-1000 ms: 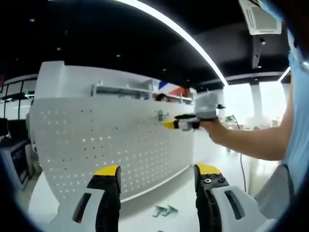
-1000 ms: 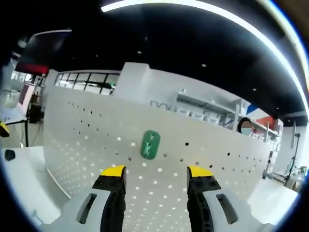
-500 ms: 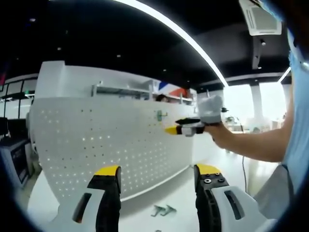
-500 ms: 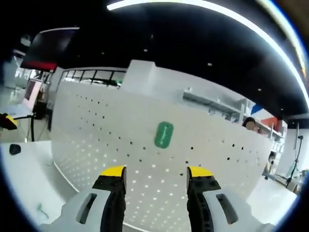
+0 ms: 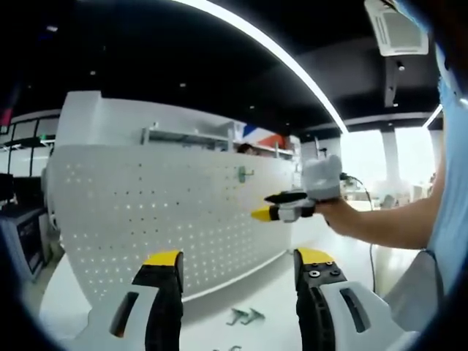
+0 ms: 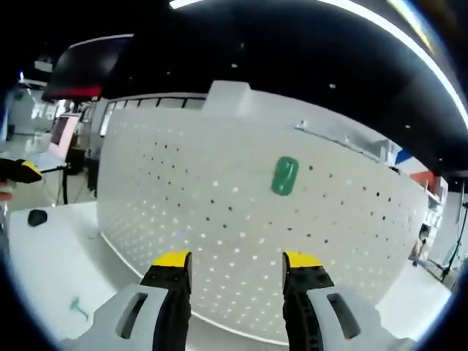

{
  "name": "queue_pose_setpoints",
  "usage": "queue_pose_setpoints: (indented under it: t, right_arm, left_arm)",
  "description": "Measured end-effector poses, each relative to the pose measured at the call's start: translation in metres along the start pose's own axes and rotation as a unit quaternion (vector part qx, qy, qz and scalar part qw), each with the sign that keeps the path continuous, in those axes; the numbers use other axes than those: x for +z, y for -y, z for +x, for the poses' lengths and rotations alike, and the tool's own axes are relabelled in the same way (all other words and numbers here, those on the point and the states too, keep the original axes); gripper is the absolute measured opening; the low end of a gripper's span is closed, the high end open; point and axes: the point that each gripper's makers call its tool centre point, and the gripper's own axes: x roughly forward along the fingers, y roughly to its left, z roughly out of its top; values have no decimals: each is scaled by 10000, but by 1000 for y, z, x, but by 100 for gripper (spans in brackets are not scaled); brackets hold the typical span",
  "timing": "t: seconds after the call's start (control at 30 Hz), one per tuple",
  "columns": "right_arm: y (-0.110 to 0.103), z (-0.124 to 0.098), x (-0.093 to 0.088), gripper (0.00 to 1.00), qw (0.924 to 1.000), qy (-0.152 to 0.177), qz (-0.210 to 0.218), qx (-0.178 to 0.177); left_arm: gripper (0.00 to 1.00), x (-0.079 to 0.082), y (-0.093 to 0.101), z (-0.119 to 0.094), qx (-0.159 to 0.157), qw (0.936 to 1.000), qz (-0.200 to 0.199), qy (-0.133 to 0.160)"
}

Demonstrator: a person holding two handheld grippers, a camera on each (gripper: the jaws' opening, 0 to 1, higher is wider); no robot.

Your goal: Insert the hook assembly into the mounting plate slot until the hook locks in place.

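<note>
One green hook [image 6: 284,175] sits mounted high on the white pegboard [image 6: 219,219], its flat back plate against the holes; in the left gripper view the same hook [image 5: 242,175] shows edge-on, a small prong standing out from the board, which suggests it is already seated in its slot, though whether it has locked is too small to tell. The pegboard stands upright on the white table [image 5: 270,292], so each gripper has to approach it head-on, jaws pointing at the board. The right gripper [image 6: 236,262] is held back from the board with its two yellow-tipped jaws apart and nothing between them, the hook above and between them, well clear; from the left gripper view the right gripper [image 5: 265,213] hangs in the air near the board's right part, below the hook, carried by a hand [image 5: 330,210]. The left gripper [image 5: 238,259] is likewise released and empty, held low and back, probably so that board and hook stay in sight. On the table at the board's foot lie two more green hooks [image 5: 246,316] just beside each other, likely spares awaiting their turn; another small green piece [image 6: 75,305] shows on the table in the right gripper view, perhaps one of them. A dark round object [image 6: 36,217] rests farther off on the table.
</note>
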Motion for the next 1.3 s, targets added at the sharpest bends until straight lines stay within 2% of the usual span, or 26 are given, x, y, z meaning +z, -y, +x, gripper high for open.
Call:
queue_pose_setpoints:
  t: [0.37,0.7,0.87,1.07,1.3]
  right_arm:
    - [-31,4,-17,49,9989,-232,23,395]
    - [-65,7,-43,49,9945,-616,77,841]
    - [-73,10,-58,48,9922,-831,58,929]
    - [-91,8,-75,45,9859,-1169,43,1196]
    - [-116,4,-91,31,9745,-1501,130,1661]
  left_arm:
    - [62,-1,-3,-4,81,10000,-10,21]
    - [62,-9,-2,-4,95,9999,-9,-48]
    - [62,-11,-3,-4,103,9999,-15,-76]
    - [62,-12,-3,-4,105,9999,-31,-74]
    - [62,-12,-4,-5,118,9999,-43,-56]
